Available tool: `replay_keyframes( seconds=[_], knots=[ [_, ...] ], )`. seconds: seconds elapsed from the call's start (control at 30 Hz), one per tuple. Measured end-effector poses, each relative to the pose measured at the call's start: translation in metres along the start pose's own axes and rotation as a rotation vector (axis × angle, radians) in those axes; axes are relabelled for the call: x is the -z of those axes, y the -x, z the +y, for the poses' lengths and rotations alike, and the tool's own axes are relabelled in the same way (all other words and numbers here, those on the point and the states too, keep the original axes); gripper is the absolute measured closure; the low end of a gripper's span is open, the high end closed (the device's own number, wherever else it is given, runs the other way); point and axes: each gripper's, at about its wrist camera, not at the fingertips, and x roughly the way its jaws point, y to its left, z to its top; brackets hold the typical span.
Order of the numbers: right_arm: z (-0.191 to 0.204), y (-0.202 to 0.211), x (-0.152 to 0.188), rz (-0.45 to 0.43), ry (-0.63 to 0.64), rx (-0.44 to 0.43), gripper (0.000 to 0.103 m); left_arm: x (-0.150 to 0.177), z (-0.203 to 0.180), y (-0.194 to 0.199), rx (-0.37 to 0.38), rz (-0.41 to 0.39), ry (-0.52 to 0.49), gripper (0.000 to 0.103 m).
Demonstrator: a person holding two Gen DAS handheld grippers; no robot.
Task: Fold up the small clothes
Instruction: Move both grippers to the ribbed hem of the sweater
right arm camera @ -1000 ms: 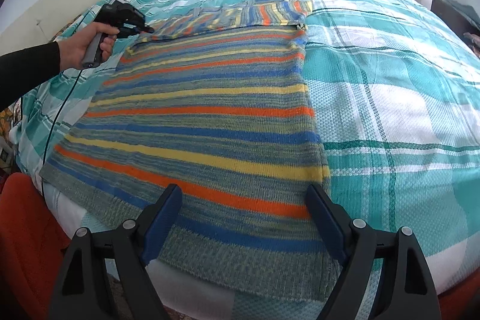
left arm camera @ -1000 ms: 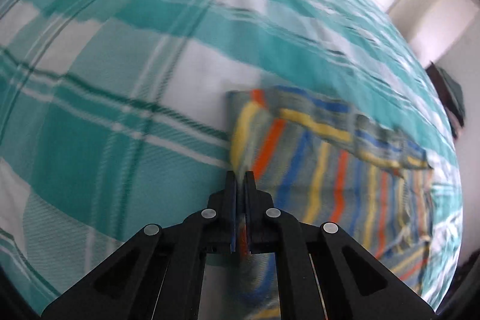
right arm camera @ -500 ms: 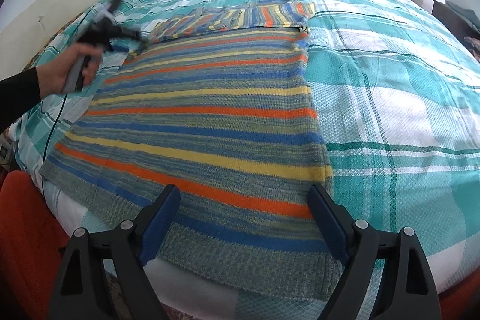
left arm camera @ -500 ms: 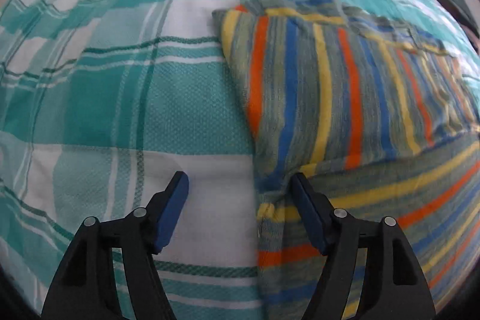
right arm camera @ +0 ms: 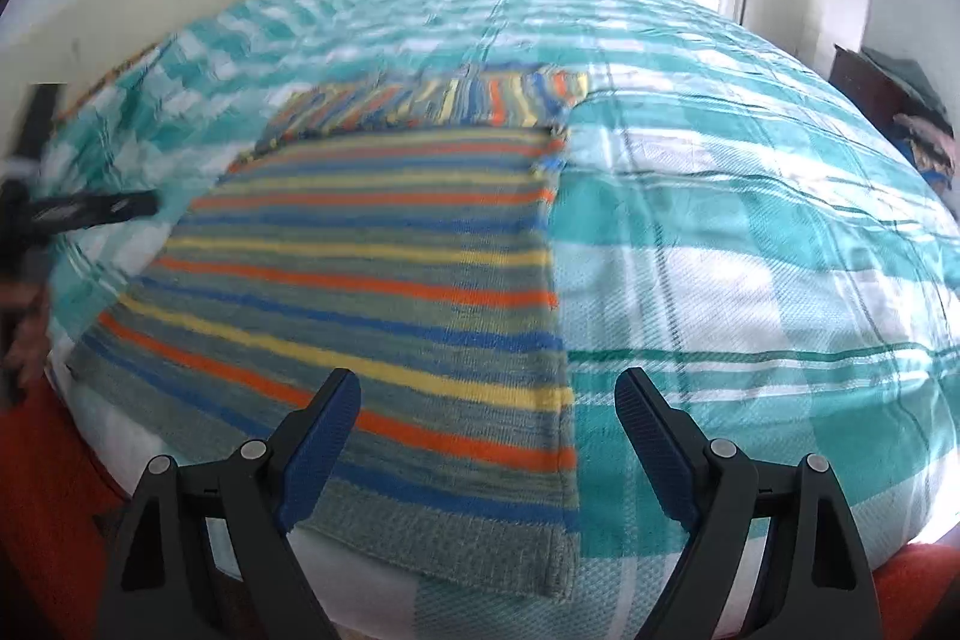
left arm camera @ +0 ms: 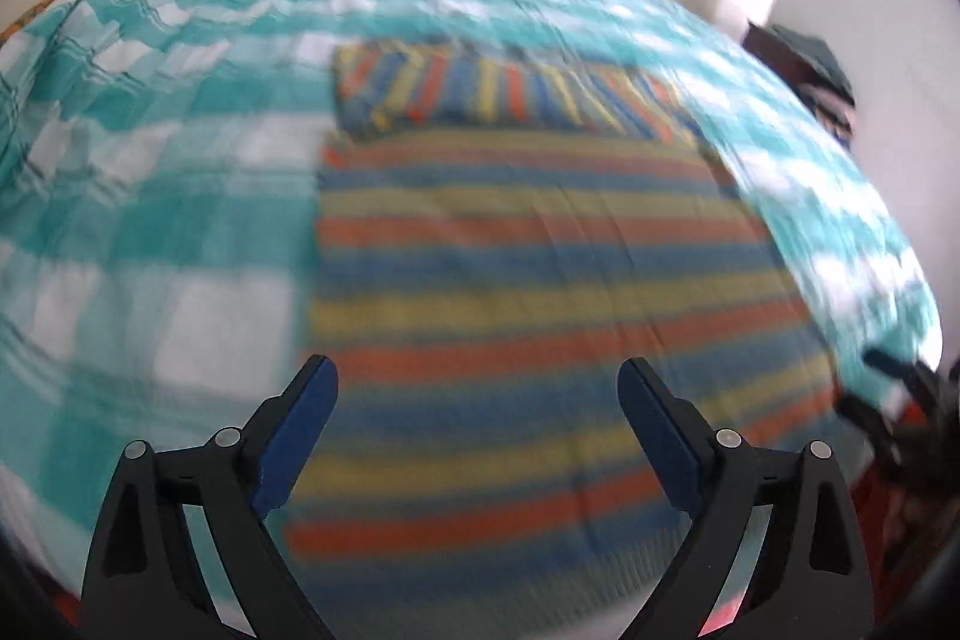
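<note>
A bed in a teal-and-white check cover carries a striped sweater, spread flat at the near edge, its far end folded over into a band. The left gripper hangs above it, jaws just opened wide, nothing between them. The right gripper hovers over the sweater's near right corner, jaws apart, empty.

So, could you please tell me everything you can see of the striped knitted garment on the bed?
The striped knitted garment lies flat on the teal checked bedspread, with orange, yellow and blue bands on grey-green. Its far end is folded over into a strip whose stripes run crosswise. A plain ribbed hem lies at the bed's near edge. Neither gripper holds it.
</note>
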Motion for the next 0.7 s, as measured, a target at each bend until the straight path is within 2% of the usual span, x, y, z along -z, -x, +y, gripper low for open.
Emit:
replay_keyframes(
  seconds=[0.1, 0.13, 0.23, 0.37, 0.7],
  knots=[
    [0.002, -0.027, 0.016, 0.120, -0.002, -0.005, 0.016, 0.025, -0.011, -0.028, -0.036, 0.096, -0.018, 0.008],
    [0.003, -0.030, 0.020, 0.110, 0.005, -0.001, 0.013, 0.036, -0.014, -0.029, -0.056, 0.109, -0.028, 0.008],
    [0.006, -0.029, 0.023, 0.092, 0.028, -0.001, 0.007, 0.049, -0.022, -0.028, -0.081, 0.075, -0.090, 0.003],
    [0.008, -0.033, 0.028, 0.081, 0.047, -0.008, 0.001, 0.046, -0.018, -0.032, -0.064, 0.072, -0.072, 0.001],
    [0.012, -0.035, 0.033, 0.058, 0.076, 0.011, 0.001, 0.057, -0.023, -0.033, -0.083, 0.049, -0.095, 0.001]
  ],
)
